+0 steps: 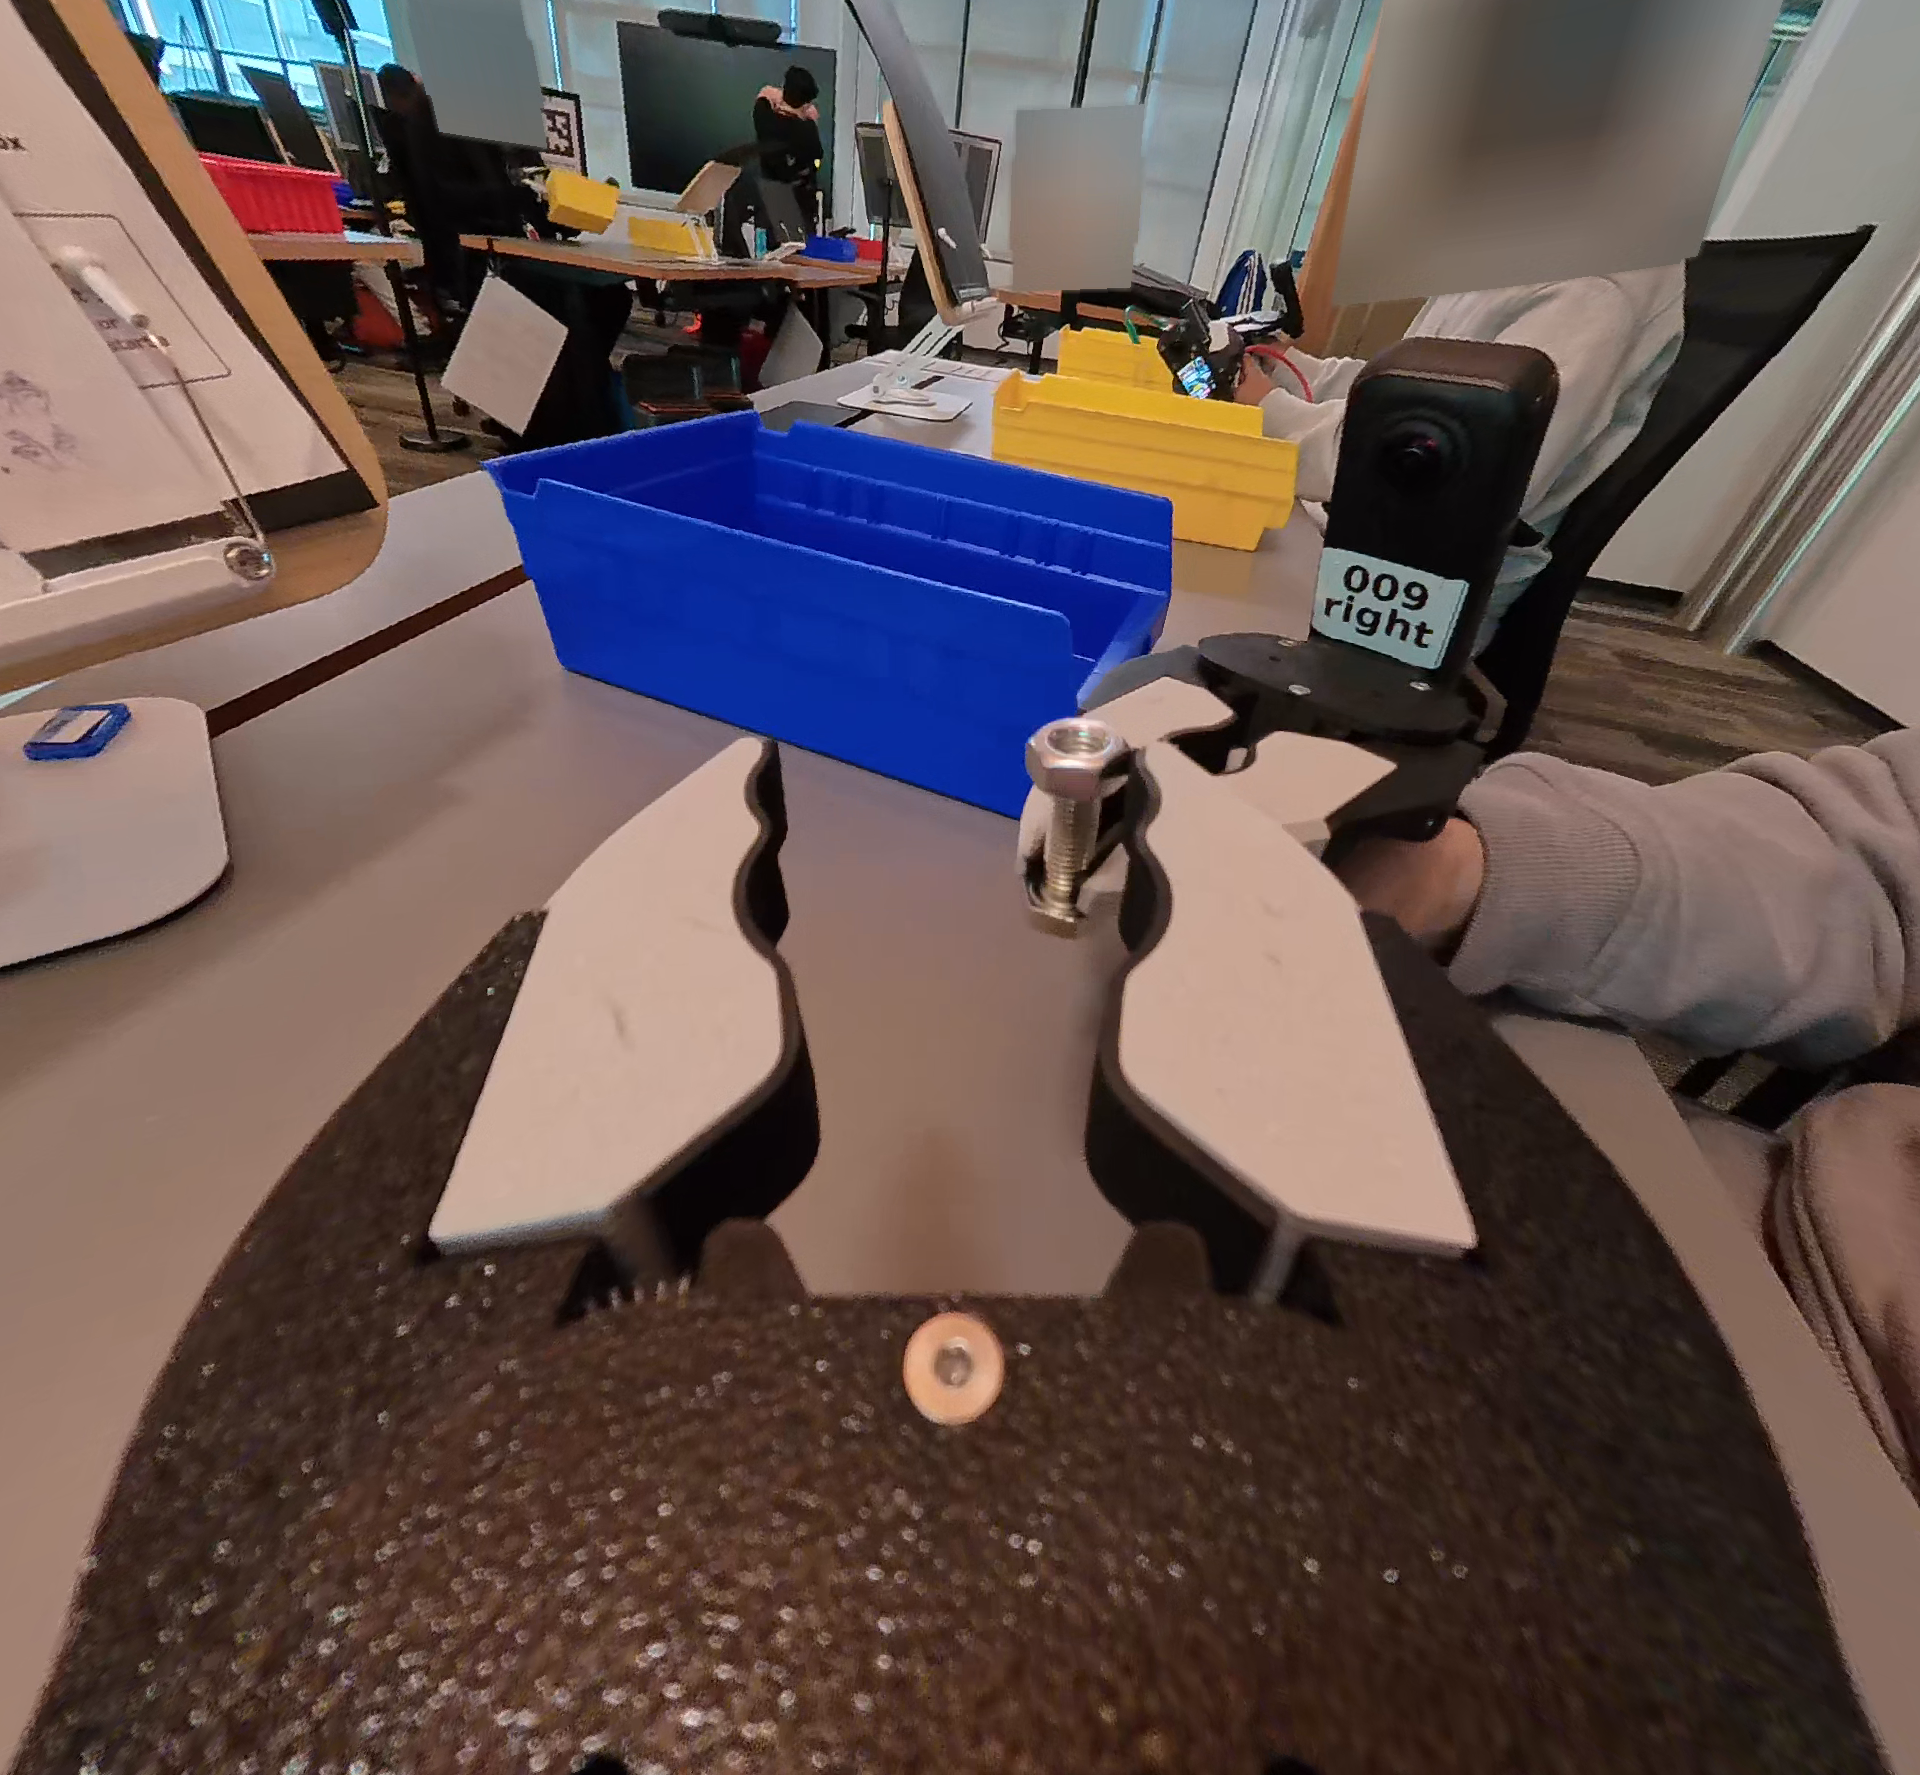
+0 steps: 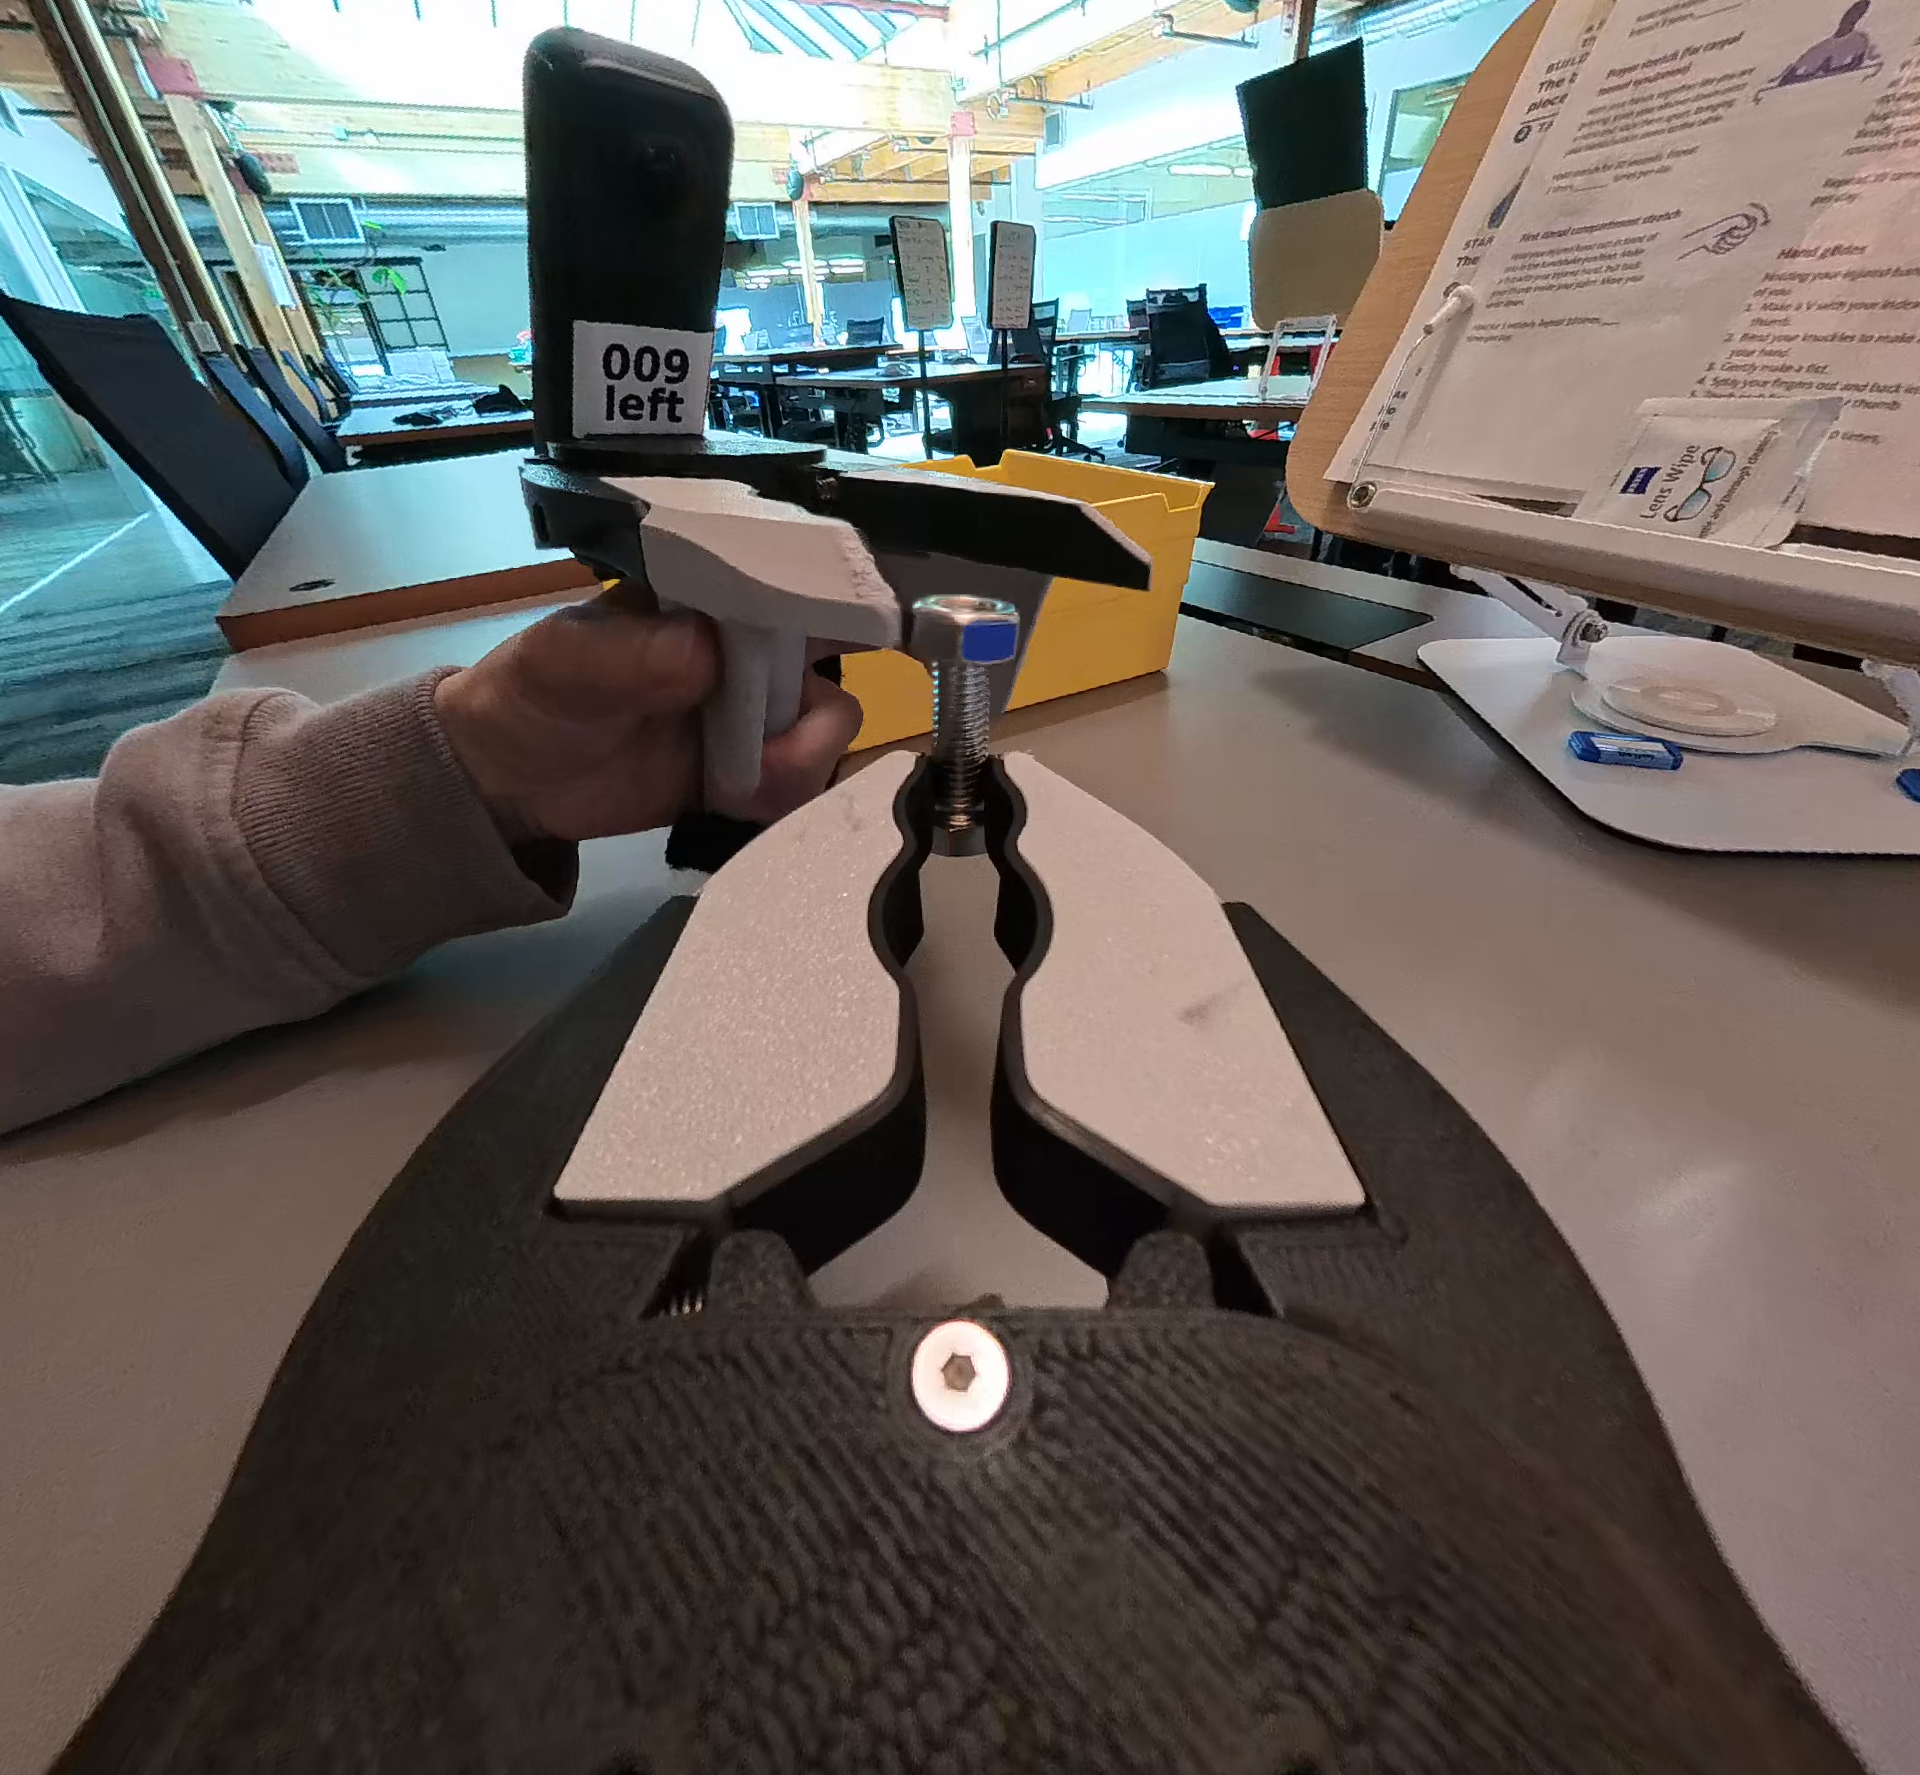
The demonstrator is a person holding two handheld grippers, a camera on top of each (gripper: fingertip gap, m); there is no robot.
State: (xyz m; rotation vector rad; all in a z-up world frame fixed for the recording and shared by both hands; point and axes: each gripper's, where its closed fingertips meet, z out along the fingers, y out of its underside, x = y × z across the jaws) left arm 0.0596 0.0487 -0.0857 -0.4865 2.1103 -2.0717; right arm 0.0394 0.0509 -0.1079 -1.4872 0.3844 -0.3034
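My right gripper (image 2: 961, 780) is shut on a silver bolt (image 2: 961, 717) and holds it upright, head down, low over the grey table (image 2: 1351, 946). A silver hex nut (image 2: 961, 629) sits on the top end of the thread. My left gripper (image 1: 954, 769) is open and holds nothing. The bolt (image 1: 1070, 842) and nut (image 1: 1075, 754) stand just inside its right finger (image 1: 1247, 977). In the right wrist view the left gripper (image 2: 997, 593) reaches in at nut height. Its near fingertip (image 2: 831, 582) is right beside the nut and its far finger is beyond it.
An empty blue bin (image 1: 831, 603) stands on the table just behind the grippers, with yellow bins (image 1: 1143, 458) farther back. A document stand (image 2: 1662, 219) on a white base (image 2: 1714, 790) is to one side, with small blue cards (image 2: 1624, 751) on it. A person's sleeved arms hold both grippers. My left and right fingertips are right by each other.
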